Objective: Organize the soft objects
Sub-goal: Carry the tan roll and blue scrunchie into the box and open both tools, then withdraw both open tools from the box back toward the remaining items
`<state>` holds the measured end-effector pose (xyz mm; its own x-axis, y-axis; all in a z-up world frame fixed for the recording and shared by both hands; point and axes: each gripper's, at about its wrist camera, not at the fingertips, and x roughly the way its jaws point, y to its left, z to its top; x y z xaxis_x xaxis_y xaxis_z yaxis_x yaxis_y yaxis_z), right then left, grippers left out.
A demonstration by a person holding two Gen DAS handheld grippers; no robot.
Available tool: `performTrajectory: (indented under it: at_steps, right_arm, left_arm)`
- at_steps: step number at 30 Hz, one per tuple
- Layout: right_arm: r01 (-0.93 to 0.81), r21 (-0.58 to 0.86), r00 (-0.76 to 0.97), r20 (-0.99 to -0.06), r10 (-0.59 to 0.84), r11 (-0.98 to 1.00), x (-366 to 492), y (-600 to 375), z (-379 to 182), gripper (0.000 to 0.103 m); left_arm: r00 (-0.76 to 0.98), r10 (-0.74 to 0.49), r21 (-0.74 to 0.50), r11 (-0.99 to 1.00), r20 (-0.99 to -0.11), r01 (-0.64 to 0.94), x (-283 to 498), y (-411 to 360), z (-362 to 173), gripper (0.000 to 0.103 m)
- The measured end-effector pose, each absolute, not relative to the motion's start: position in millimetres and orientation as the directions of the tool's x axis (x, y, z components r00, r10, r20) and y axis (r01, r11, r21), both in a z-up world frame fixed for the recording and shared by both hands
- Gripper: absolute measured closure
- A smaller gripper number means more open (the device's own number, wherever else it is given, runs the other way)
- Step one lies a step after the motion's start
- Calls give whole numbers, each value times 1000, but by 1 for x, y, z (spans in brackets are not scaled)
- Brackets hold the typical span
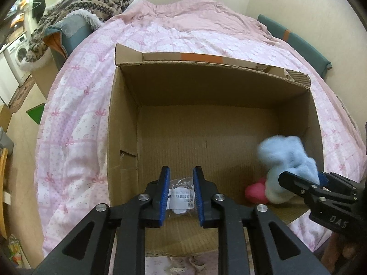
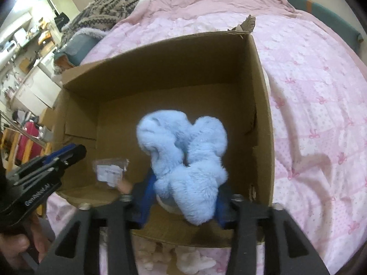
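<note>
1. While both grippers hang over the open cardboard box (image 1: 128,137) on the bed (image 1: 75,114), the light blue plush toy (image 2: 183,160) sits between the right gripper (image 2: 183,208) fingers, above the box's near right corner.
2. Right gripper: blue pads stand either side of the plush. Picture is blurred, so I cannot tell whether the pads press on it.
3. Left gripper (image 1: 181,197): fingers slightly apart, nothing between them. It hovers above the box's near edge.
4. Clear plastic packet (image 1: 181,194) with a white label lies flat on the box floor near the near wall, directly under the left gripper, not touched.
5. Pink soft item (image 1: 254,193) lies on the box floor in the near right corner, below the plush.
6. Patterned knit blanket (image 1: 91,0) is piled at the bed's far left corner.
7. More pale soft items (image 2: 190,261) lie on the bed just outside the box's near wall.
</note>
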<state>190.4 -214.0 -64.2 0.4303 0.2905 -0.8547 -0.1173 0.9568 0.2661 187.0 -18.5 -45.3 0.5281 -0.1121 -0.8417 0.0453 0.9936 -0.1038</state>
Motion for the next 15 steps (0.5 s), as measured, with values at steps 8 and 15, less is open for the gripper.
performTrajectory:
  at_steps: [8, 15]
  right_arm:
    - [-98, 348, 481, -803, 350, 932, 186, -226, -50, 26]
    - [-93, 348, 510, -788, 344, 933, 186, -230, -43, 17]
  left_arm:
    - [556, -117, -124, 992, -823, 25, 182, -16, -33, 76]
    - [582, -92, -109, 994, -808, 6, 176, -12, -22, 34]
